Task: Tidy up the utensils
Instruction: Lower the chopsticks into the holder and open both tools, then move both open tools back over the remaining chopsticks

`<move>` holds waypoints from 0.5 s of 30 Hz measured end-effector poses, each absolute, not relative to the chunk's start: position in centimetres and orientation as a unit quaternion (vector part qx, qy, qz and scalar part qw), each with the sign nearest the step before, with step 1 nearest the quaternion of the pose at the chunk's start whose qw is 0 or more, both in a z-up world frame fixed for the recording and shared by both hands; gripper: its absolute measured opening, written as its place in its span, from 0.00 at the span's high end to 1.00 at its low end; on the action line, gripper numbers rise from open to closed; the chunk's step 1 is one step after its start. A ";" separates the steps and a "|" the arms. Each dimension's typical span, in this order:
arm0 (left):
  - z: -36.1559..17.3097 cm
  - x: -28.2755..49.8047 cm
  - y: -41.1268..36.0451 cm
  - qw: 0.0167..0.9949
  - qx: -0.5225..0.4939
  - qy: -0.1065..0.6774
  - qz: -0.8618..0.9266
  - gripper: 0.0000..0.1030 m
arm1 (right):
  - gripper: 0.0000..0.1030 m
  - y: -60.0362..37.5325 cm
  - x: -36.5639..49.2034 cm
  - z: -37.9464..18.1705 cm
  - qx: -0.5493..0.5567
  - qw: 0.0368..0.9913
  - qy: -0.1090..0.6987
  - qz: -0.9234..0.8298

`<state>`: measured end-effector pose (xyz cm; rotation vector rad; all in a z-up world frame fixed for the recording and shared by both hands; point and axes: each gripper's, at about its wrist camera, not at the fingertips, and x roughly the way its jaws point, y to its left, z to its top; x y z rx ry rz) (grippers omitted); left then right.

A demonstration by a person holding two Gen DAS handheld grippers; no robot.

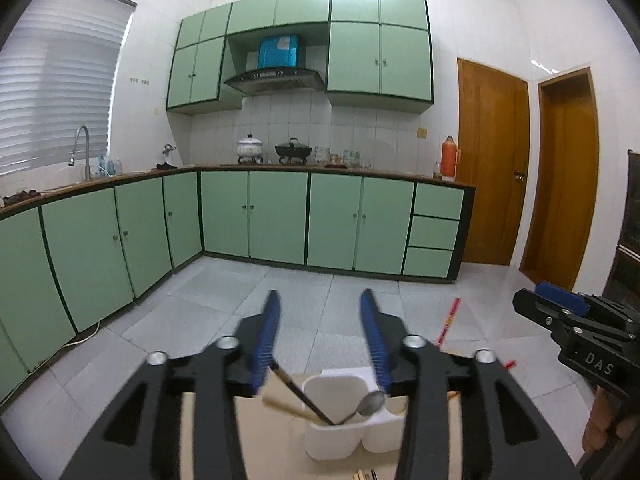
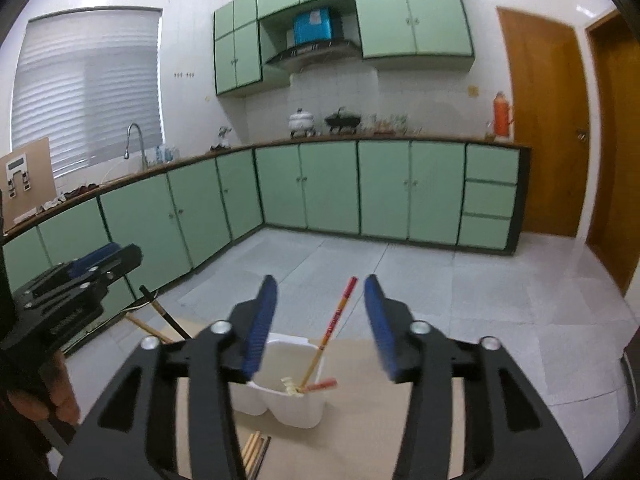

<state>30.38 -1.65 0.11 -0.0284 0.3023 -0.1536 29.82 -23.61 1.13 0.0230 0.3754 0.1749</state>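
My right tool (image 1: 560, 304) carries the white letters "DAS" on its black body; the print on the red-and-yellow chopstick (image 2: 335, 322) is too small to read.

The white utensil holder (image 1: 340, 438) is a plastic caddy with two rounded compartments. It stands on the tan desk (image 2: 360, 420), directly in front of both tools.

Contents as seen from the left wrist view: a metal spoon (image 1: 370, 402) and a dark chopstick (image 1: 300, 394) lean in the near compartment, crossing at the base. In the right wrist view, the red-and-yellow chopstick stands tilted in the other compartment. Loose wooden chopsticks (image 2: 256, 454) lie on the desk near the holder.

My left tool (image 1: 320, 336) is released, jaws apart, nothing between them. My right tool is also released; the tilted chopstick appears between its blue pads (image 2: 262, 324) without touching them.
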 end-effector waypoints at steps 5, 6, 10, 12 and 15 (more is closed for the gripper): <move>-0.1 26.0 -1.7 0.987 -0.010 0.143 -0.079 0.35 | 0.21 -23.9 25.0 0.4 -0.002 0.985 0.159 0.070; -0.3 25.2 -1.6 0.986 -0.011 0.143 -0.079 0.32 | 0.14 -23.9 24.1 0.1 -0.002 0.986 0.156 0.066; -2.0 21.8 -1.2 0.984 -0.018 0.160 -0.077 0.29 | 0.12 -23.8 20.6 -1.7 0.003 0.985 0.159 0.060; -2.9 20.5 -1.1 0.983 -0.015 0.169 -0.073 0.29 | 0.12 -23.8 19.2 -2.9 0.009 0.984 0.171 0.055; -4.7 18.3 -1.0 0.980 -0.003 0.187 -0.068 0.29 | 0.12 -23.6 17.3 -4.9 0.019 0.980 0.189 0.051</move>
